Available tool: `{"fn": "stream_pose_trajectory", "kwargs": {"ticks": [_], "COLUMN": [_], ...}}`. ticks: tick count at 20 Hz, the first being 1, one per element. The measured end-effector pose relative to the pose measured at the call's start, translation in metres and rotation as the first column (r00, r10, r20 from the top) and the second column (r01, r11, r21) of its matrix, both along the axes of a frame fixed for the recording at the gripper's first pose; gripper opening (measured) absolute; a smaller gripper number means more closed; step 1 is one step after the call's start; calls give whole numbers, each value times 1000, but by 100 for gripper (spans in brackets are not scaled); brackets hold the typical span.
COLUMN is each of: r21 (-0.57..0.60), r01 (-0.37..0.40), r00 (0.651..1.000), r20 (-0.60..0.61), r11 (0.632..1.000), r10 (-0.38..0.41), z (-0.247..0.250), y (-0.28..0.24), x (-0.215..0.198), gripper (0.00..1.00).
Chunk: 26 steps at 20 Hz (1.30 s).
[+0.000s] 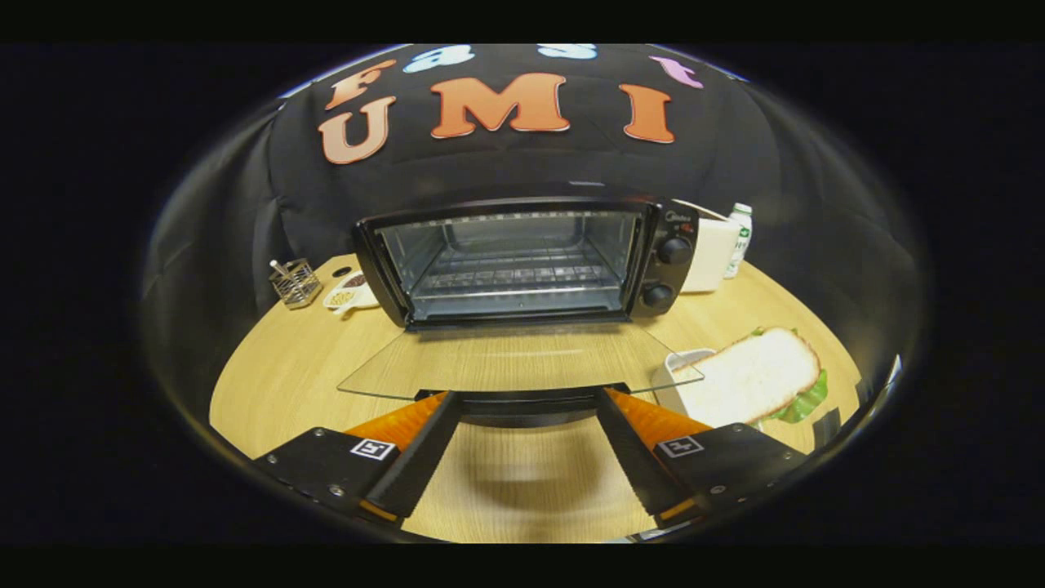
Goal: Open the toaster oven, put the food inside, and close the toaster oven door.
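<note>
Claw [522, 408] spread wide, fingers flanking the handle of the lowered glass door [506, 359]; contact not discernible. Toaster oven [522, 257] open on desk [269, 384], rack bare. Sandwich [755, 376] lies right of the door, beside a white container [673, 380].

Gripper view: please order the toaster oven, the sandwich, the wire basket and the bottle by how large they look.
1. toaster oven
2. sandwich, nearer the camera
3. wire basket and bottle: alike, unranked

The gripper is open at the door handle.
</note>
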<state>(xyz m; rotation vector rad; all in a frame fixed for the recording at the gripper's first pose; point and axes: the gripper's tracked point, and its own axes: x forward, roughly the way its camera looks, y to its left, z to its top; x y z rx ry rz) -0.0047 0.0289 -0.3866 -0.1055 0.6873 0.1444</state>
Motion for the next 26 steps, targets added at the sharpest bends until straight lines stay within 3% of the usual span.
{"fn": "stream_pose_trajectory", "kwargs": {"ticks": [8, 17, 26], "r21": [-23, 19, 32], "r01": [55, 8, -32], "r00": [998, 1000, 982], "r20": [-34, 6, -184], "r11": [998, 1000, 999], "r10": [-55, -8, 37], "z": [-32, 33, 59], "y": [-18, -36, -130], "x": [6, 5, -35], "gripper": [100, 100, 100]}}
